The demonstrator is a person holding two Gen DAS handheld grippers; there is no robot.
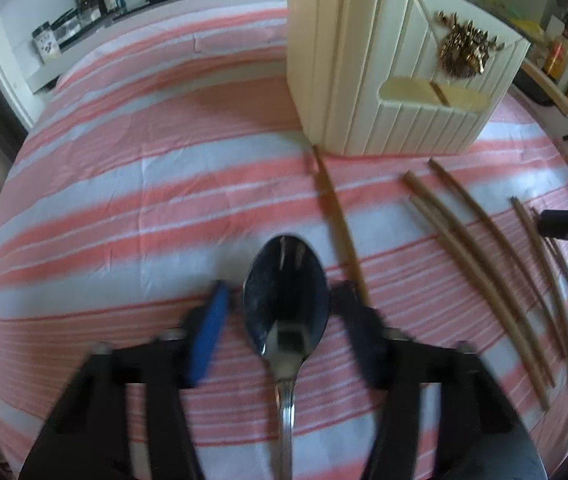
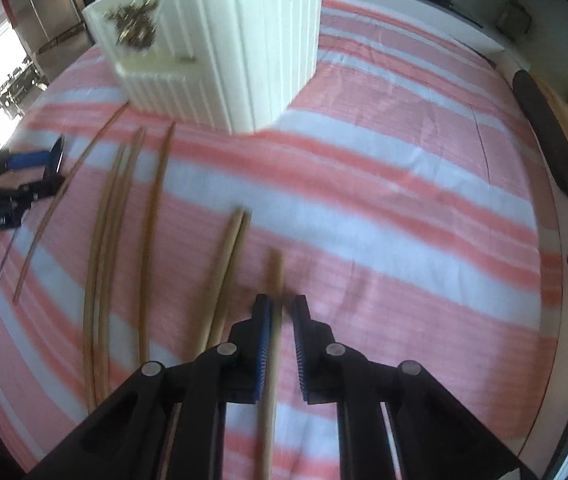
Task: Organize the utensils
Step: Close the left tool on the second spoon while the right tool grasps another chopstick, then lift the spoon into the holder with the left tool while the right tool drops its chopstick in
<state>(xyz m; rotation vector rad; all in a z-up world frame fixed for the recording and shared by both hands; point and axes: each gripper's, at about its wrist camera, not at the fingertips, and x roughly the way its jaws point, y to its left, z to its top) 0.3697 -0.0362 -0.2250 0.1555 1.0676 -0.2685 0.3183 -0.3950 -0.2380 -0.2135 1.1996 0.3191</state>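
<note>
- Spoon (image 1: 286,300) sits between my left gripper (image 1: 279,312) fingers, spread apart; slick, stiff metal, best pinched at its neck.
- Chopstick (image 2: 273,320) lies on the table inside my right gripper (image 2: 281,312), not yet pinched; light, rolls easily.

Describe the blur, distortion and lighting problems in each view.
Left wrist view: motion blur smears the chopsticks; the spoon bowl mirrors glare; fisheye bends the striped cloth. Right wrist view: blurrier overall, the holder soft-edged, a bright window washing out the left edge.
</note>
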